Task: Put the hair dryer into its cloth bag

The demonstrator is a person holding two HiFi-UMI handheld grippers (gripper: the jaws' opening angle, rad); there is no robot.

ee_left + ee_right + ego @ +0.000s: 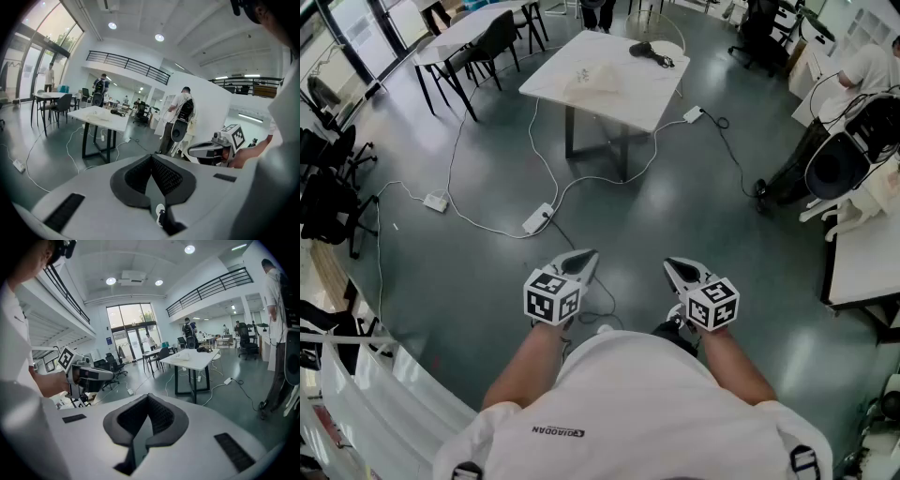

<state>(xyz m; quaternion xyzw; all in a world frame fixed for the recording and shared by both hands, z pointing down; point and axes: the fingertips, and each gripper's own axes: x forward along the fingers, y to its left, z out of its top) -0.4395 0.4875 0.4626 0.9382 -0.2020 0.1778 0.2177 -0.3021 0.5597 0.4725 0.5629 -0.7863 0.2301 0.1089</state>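
- Head view: the left tongs [584, 257] and right tongs [676, 266] are held side by side in front of the person's white shirt [637, 403], which hides the floor beneath.
- From this height it is hard to make out how their tips stand.
- Well ahead stands the white square worktop [628, 101]. The black corded hair dryer [649, 51] lies near its far right corner.
- The pale cloth bag [591, 82] lies toward the worktop's left side, apart from the dryer. It blends into the white top, and its mouth and inside cannot be read.
- White cables [544, 169] trail over the grey floor [703, 187].
- Left gripper view: the left tongs' dark ribbed pads are pressed tight together with nothing between them.
- The worktop is far off at the left, the dryer is only a dark speck, and the bag is barely separable.
- The right tongs show at the right edge, side-on, partly cut off by the person's shirt.
- Right gripper view: the right tongs' pads also meet with nothing held.
- The dryer shows dark at the worktop's far end and the bag as a low pale heap nearer the middle. The left tongs show at the left.
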